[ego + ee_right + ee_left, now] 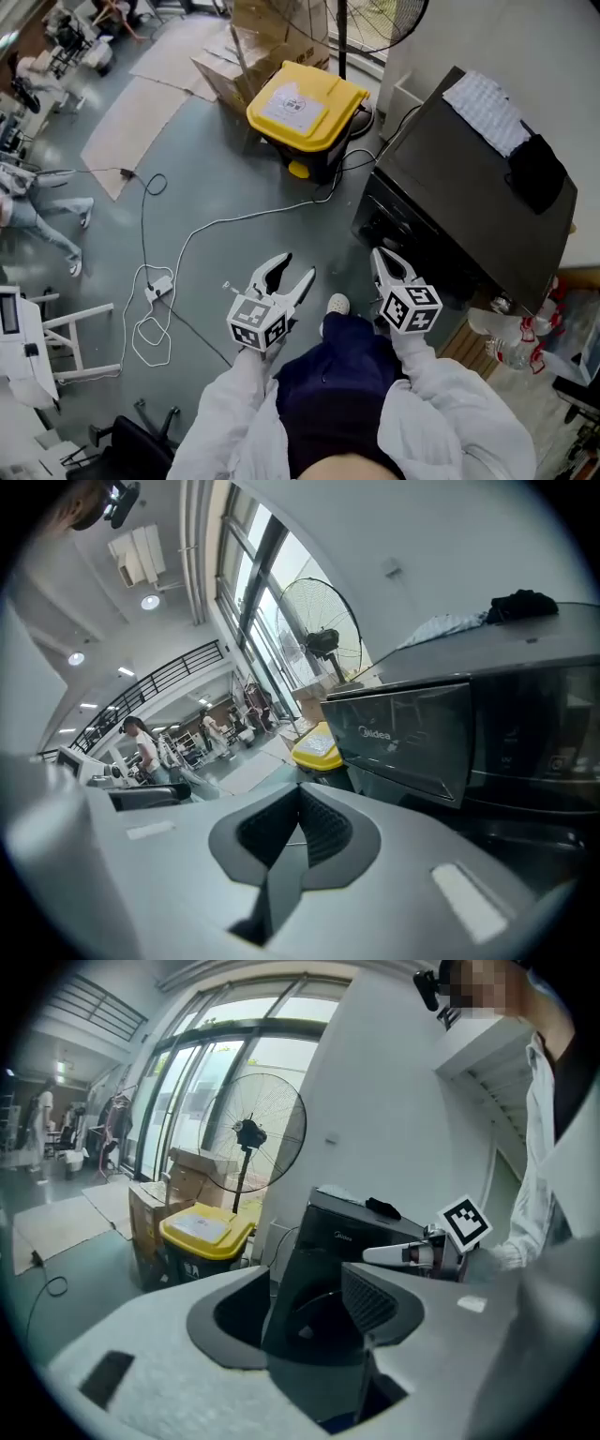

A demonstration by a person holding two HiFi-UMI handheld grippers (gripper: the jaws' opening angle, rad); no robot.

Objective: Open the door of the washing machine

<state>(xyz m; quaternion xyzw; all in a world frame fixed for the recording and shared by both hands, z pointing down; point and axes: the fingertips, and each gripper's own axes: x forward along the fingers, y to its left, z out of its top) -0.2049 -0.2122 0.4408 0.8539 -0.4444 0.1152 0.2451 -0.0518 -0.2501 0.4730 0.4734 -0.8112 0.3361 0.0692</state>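
The dark washing machine [469,178] stands at the right of the head view, its front face [403,234] turned toward me. My right gripper [392,265] hovers just in front of that face, fingers together with nothing between them. In the right gripper view the shut pads [300,794] point past the machine's Midea panel [403,733]. My left gripper [287,274] hangs open over the floor, left of the machine. In the left gripper view the machine's front [314,1283] shows between the spread jaws [314,1288]. I cannot tell how the door stands.
A yellow-lidded bin [305,103], cardboard boxes [253,47] and a standing fan [258,1133] sit beyond the machine. A white cloth [487,108] and a black item [536,173] lie on its top. Cables [155,281] trail over the floor; plastic bottles [511,337] lie at right.
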